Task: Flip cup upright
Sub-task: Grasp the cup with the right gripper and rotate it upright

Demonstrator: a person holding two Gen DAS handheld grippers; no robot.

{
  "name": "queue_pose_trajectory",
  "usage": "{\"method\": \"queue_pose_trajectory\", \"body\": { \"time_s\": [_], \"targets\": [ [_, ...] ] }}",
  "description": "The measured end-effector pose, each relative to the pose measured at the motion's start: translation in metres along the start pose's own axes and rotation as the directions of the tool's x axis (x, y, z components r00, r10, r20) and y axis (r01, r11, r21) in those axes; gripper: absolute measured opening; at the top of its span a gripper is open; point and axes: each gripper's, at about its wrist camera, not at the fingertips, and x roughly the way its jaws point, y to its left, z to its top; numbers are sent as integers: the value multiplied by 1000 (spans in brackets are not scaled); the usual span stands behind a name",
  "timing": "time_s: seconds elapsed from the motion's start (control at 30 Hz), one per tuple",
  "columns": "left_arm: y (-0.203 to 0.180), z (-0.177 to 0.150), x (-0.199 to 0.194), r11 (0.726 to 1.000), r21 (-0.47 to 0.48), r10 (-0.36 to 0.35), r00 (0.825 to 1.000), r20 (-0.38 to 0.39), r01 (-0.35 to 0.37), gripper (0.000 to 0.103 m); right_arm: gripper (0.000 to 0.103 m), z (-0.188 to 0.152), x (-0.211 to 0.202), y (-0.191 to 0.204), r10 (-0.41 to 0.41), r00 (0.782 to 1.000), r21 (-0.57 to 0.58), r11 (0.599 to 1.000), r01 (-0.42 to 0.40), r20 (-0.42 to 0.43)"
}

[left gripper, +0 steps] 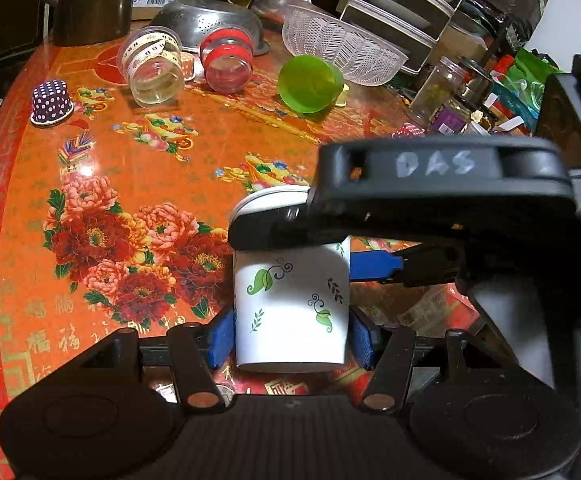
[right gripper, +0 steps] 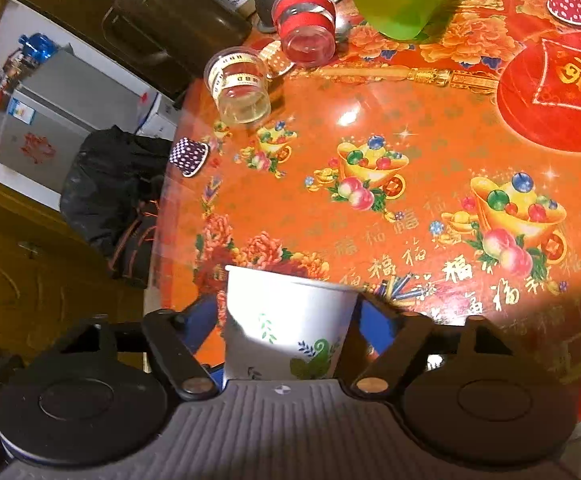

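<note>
A white paper cup with green leaf prints [left gripper: 290, 304] sits between the blue pads of my left gripper [left gripper: 292, 340], which is shut on its lower part. My right gripper reaches in from the right in the left wrist view, and its fingers [left gripper: 274, 228] clamp the same cup near its rim. In the right wrist view the cup [right gripper: 286, 320] stands between the blue pads of my right gripper [right gripper: 290, 320], rim pointing away, above the table. Both grippers hold the cup at once.
The orange flowered table [left gripper: 130, 160] carries a green cup on its side [left gripper: 310, 84], a red-banded clear cup [left gripper: 226, 64], a clear taped cup [left gripper: 154, 68], a purple dotted cup upside down [left gripper: 50, 102], a red dotted cup [right gripper: 570, 0], a colander [left gripper: 206, 24], a white basket [left gripper: 342, 52].
</note>
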Motion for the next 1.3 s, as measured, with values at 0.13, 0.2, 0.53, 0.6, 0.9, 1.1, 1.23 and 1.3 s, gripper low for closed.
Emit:
{"method": "queue_pose_trajectory", "body": {
  "time_s": [0.13,0.2,0.53,0.6,0.9,1.1,1.23,1.3],
  "targets": [
    [1,0,0,1000,-2,2,1000,3,-2,61,70,3,2,5,-15,1000,-23,1000,15,-8],
    [-1,-1,0,1000,13,8,1000,4,-9,61,70,4,4,6,-20,1000,-34,999,19,-10],
    [-8,-21,-17,991,131,36,999,36,-40,91,68,6,3,5,-15,1000,-24,1000,14,-17],
    [-2,-30,-27,988,151,19,999,44,-25,91,68,5,2,5,-14,1000,-27,1000,14,-16],
    [59,-49,-68,991,42,-133,974,184,127,91,68,2,0,9,-20,1000,-59,998,20,-4],
    [89,-44,-78,985,-56,-144,952,269,164,91,68,-1,-6,15,-31,999,-101,994,35,36],
    [98,-39,-81,983,-78,-134,945,298,164,91,68,-6,-19,26,-52,991,-174,982,73,123],
    [100,-38,-81,984,-81,-128,944,303,159,91,68,-8,-25,30,-67,984,-203,974,100,166]
  ]
}}
